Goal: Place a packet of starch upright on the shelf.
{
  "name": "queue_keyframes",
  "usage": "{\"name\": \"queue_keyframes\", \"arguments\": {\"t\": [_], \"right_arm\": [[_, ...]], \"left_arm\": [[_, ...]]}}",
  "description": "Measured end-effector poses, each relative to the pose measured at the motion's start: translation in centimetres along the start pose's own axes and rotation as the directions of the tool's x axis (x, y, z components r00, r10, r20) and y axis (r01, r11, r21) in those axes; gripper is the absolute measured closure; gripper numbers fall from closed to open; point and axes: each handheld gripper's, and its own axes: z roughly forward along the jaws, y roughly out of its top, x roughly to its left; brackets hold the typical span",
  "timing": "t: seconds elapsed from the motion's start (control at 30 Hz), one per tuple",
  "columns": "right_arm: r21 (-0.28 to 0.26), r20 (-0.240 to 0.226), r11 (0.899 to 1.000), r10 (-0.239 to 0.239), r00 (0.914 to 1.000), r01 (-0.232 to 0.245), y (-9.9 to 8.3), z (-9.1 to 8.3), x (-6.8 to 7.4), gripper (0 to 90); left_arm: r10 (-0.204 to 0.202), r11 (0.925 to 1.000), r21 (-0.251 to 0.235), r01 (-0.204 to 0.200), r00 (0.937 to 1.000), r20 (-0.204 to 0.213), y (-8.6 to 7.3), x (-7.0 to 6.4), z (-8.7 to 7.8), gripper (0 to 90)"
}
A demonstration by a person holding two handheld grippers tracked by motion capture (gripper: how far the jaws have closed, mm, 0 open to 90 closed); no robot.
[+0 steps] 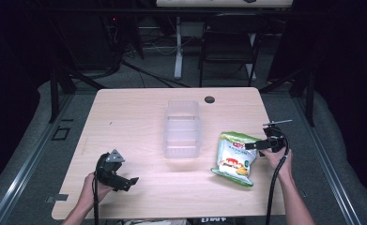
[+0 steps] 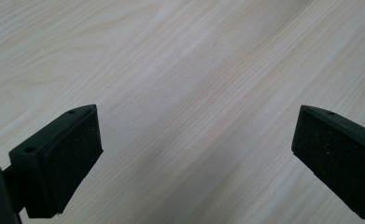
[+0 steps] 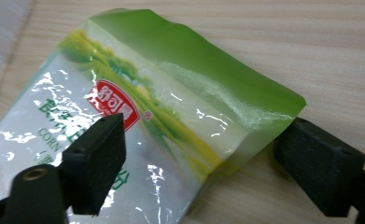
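Right gripper (image 3: 203, 158) jaws spread, straddling snack bag (image 3: 138, 121) corner, lower right of high view. Risk: slick film slips when clenched. Left gripper (image 2: 194, 154) jaws released, idle.

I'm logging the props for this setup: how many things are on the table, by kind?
Snack bag: 1
Clear plastic container: 1
Hand-held gripper: 2, left and right
Total: 4
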Motion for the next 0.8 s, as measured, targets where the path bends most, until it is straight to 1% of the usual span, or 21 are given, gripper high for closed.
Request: {"name": "queue_keyframes", "arguments": {"t": [0.07,0.13,0.17,0.2,0.23,0.27,0.3,0.37,0.43,0.47,0.5,0.53,0.57,0.6,0.67,0.7,0.73,0.8], "right_arm": [[0.003,0.008,1.0,0.005,1.0,-0.005,0.1,0.3,0.0,25.8],[0.013,0.009,1.0,0.004,1.0,-0.005,0.2,0.4,0.0,30.0],[0.013,0.009,1.0,0.004,1.0,-0.005,0.2,0.4,0.0,30.0],[-0.002,0.015,1.0,0.017,0.9997,-0.017,0.1,0.4,0.1,37.4],[-0.011,0.023,1.0,0.022,0.9995,-0.022,0.1,0.3,0.2,42.3],[-0.011,0.023,1.0,0.022,0.9995,-0.022,0.1,0.3,0.2,42.3],[-0.029,0.009,0.999,0.026,0.9996,-0.025,0.1,0.1,0.2,51.5],[-0.036,-0.014,0.999,0.03,0.9995,-0.03,0.0,0.0,0.1,60.6],[-0.047,-0.039,0.998,0.043,0.9983,-0.045,-0.1,0.1,0.1,68.1],[-0.036,-0.049,0.999,0.038,0.9981,-0.04,-0.1,0.1,0.1,70.6],[-0.037,-0.053,0.999,0.037,0.9979,-0.039,-0.2,0.1,0.2,73.6],[-0.038,-0.069,0.999,0.034,0.9971,-0.036,-0.2,0.1,0.2,75.3],[-0.033,-0.068,0.999,0.026,0.9973,-0.028,-0.2,0.0,0.3,76.5],[-0.045,-0.058,0.998,0.031,0.9979,-0.033,-0.3,0.0,0.6,77.2],[-0.044,-0.044,0.999,0.014,0.9989,-0.016,-0.4,-0.1,0.9,78.6],[-0.044,-0.044,0.999,0.014,0.9989,-0.016,-0.4,-0.1,0.9,78.6],[-0.044,-0.033,0.999,0.002,0.9995,-0.003,-0.4,-0.2,1.3,79.8],[-0.037,-0.026,0.999,-0.012,0.9996,0.011,-0.6,-0.4,1.8,80.7]], "left_arm": [[0.002,1.0,0.002,-0.002,1.0,-0.002,0.0,0.0,0.0,1.5],[0.0,1.0,-0.005,0.0,1.0,-0.009,0.0,0.0,0.0,1.5],[0.0,1.0,-0.005,0.0,1.0,-0.009,0.0,0.0,0.0,1.5],[-0.003,0.9999,-0.01,0.002,0.9999,-0.012,-0.1,0.0,0.1,1.5],[-0.002,1.0,-0.009,0.002,0.9999,-0.012,-0.1,0.0,0.1,1.5],[-0.002,1.0,-0.009,0.002,0.9999,-0.012,-0.1,0.0,0.1,1.6],[-0.002,1.0,-0.009,0.002,0.9999,-0.012,-0.1,0.0,0.0,1.6],[-0.002,1.0,-0.008,0.002,0.9999,-0.013,-0.1,0.0,0.0,1.6],[-0.002,1.0,-0.007,0.002,0.9999,-0.014,-0.1,0.0,0.0,1.7],[-0.002,1.0,-0.008,0.002,0.9999,-0.014,-0.1,-0.1,0.0,1.7],[-0.002,1.0,-0.008,0.002,0.9999,-0.015,-0.1,-0.1,0.0,1.7],[-0.006,0.9999,-0.009,0.006,0.9999,-0.014,-0.1,-0.1,0.0,1.8],[-0.003,1.0,-0.007,0.003,0.9999,-0.017,-0.1,-0.1,0.0,1.8],[-0.003,1.0,-0.003,0.003,1.0,-0.009,-0.1,0.0,0.0,1.8],[-0.004,1.0,-0.001,0.004,0.9999,-0.01,-0.1,0.0,0.0,1.9],[-0.004,1.0,-0.001,0.004,0.9999,-0.01,-0.1,0.0,0.0,1.9],[-0.005,1.0,-0.002,0.005,0.9998,-0.018,-0.1,-0.1,0.0,1.9],[-0.003,1.0,-0.003,0.003,0.9998,-0.017,-0.1,-0.1,0.0,1.9]]}}
